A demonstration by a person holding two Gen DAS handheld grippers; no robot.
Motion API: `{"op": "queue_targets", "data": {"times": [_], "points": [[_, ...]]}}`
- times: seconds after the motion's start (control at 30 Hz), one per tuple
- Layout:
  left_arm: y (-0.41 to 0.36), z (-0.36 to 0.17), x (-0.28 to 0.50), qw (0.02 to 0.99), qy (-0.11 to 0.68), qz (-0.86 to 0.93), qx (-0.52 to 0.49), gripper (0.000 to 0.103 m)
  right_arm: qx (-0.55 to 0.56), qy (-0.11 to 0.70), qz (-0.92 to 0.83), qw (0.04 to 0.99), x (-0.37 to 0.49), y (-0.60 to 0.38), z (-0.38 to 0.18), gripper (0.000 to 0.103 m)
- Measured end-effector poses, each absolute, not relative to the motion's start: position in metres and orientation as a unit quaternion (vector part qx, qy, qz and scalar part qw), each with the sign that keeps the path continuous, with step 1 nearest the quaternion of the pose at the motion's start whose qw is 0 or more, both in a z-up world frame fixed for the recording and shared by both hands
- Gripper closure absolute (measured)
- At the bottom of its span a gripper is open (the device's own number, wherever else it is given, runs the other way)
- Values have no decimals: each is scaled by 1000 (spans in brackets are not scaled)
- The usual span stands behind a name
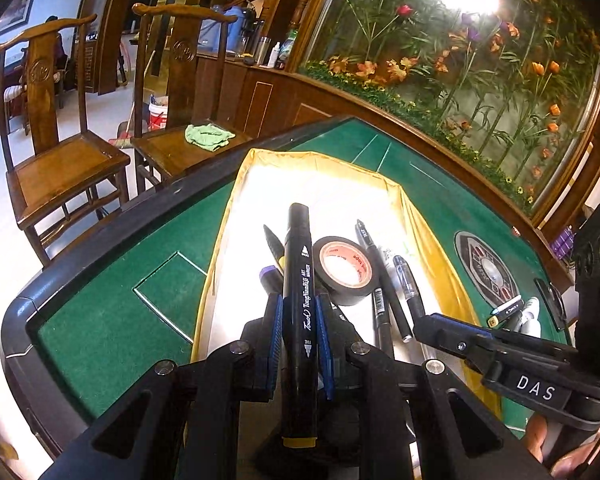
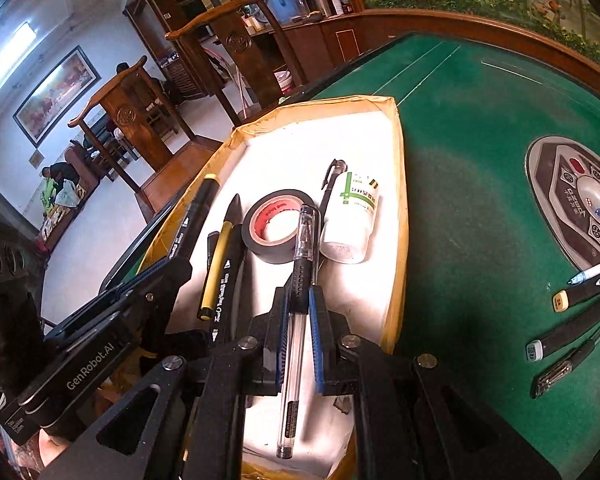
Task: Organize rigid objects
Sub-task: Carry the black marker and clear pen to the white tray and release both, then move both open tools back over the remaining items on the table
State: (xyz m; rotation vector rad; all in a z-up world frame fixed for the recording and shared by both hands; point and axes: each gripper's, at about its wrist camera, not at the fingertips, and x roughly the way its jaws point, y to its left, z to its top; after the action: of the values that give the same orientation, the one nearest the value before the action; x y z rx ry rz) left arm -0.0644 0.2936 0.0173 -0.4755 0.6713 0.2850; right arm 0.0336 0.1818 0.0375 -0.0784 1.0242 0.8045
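Note:
My left gripper (image 1: 298, 304) is shut on a black art marker (image 1: 298, 248), which it holds lengthwise over a yellow-rimmed box (image 1: 228, 216) lined in white. Inside the box lie a black tape roll (image 1: 346, 270), a white bottle (image 2: 354, 216), a yellow-and-black pen (image 2: 220, 256) and other black pens (image 1: 380, 292). My right gripper (image 2: 300, 304) is shut on a clear gel pen (image 2: 306, 236) just above the box (image 2: 400, 184), beside the tape roll (image 2: 278, 232). The left gripper (image 2: 172, 264) and its marker (image 2: 198, 208) show at the box's left side.
Several markers and pens (image 2: 572, 332) lie on the green felt to the right of the box, near the table's round control panel (image 2: 580, 200). Two wooden chairs (image 1: 60, 168) stand beyond the table's dark rim, one with a green cloth (image 1: 208, 136). A flower display (image 1: 460, 80) backs the table.

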Motion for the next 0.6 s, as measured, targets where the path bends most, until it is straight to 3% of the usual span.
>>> {"op": "queue_targets", "data": {"times": [0.27, 0.4, 0.6], "points": [[291, 19, -65, 908, 325, 134, -228, 85, -39, 479, 376, 792, 35, 183, 38, 92], [288, 24, -68, 909, 322, 130, -231, 65, -31, 484, 382, 787, 38, 180, 40, 92], [278, 39, -71, 917, 310, 125, -218, 63, -10, 474, 390, 789, 36, 167, 51, 90]]}}
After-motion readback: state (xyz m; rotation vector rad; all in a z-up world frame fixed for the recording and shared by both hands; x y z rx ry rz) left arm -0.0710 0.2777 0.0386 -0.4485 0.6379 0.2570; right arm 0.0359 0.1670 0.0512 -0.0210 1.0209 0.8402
